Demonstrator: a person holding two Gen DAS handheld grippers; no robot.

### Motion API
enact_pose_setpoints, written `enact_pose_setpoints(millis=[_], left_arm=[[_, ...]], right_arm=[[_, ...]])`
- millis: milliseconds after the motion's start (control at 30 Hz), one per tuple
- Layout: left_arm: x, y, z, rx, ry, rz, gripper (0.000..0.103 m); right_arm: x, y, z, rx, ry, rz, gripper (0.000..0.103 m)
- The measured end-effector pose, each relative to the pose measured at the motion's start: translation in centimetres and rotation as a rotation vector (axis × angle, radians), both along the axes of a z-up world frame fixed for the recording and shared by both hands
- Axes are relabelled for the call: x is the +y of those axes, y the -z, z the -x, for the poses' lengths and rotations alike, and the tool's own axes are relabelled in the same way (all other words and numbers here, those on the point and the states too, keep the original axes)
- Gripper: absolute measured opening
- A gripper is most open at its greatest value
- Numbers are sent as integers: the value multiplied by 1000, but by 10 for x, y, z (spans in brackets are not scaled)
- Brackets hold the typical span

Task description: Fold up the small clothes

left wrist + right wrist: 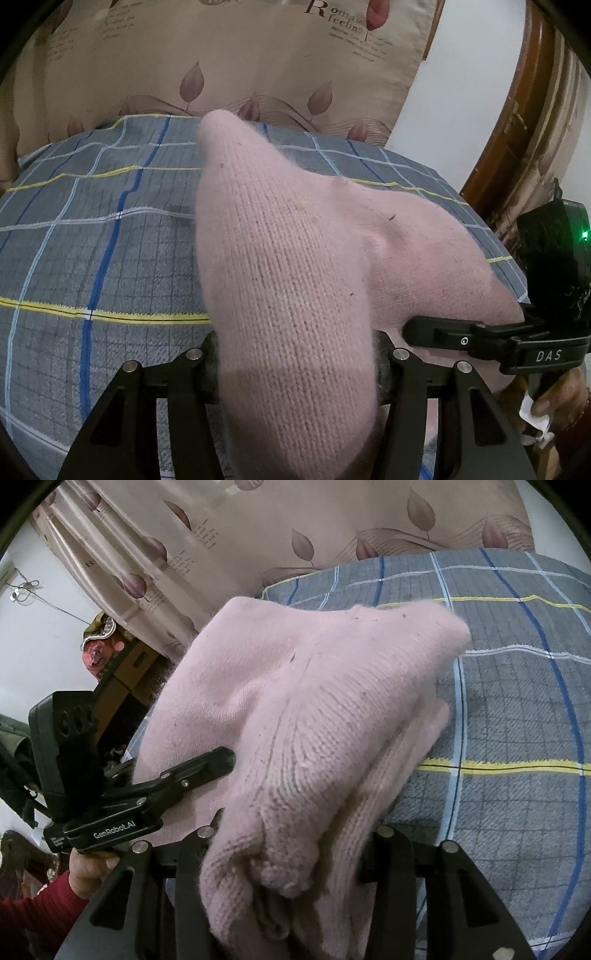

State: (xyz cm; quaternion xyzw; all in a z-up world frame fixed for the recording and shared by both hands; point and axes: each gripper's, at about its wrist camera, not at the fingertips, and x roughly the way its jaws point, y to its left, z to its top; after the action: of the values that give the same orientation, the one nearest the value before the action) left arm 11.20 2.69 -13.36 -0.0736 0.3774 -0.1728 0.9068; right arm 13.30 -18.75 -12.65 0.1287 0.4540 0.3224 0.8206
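Soft pink knitted garment (295,266) hangs between both jaws above grey plaid bed cover (92,221). Left gripper (299,354), right gripper (291,834) each clenched on bunched edge. Light, floppy, stretchy; grip edges.

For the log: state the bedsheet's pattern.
Grey bedsheet plaid with blue, white and yellow lines; clearest in left wrist view.

Soft, even indoor light with a slightly dim, warm cast; no hard shadows or glare. Both fisheye views bend straight lines strongly and end in black curved corners. The pink knit garment (295,258) close to the lens looks slightly soft, and the curtain (229,55) print behind is mildly blurred.
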Motion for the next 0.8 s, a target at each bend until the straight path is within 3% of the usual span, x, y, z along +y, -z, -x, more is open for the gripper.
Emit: enact_pose_setpoints(millis=[200,500,700,800], left_arm=[[2,4,1,-2,-25,-1,64],[0,6,10,-49,-70,-41,77],[-10,-3,33,-178,-163,-203,95],[-15,-9,43,-211,-202,-261,97]], right_arm=[[-3,5,0,12,7,-10,45],[-10,15,8,25,37,-24,57],[-11,10,33,-41,95,53,65],[-8,-2,56,-127,149,129,67]])
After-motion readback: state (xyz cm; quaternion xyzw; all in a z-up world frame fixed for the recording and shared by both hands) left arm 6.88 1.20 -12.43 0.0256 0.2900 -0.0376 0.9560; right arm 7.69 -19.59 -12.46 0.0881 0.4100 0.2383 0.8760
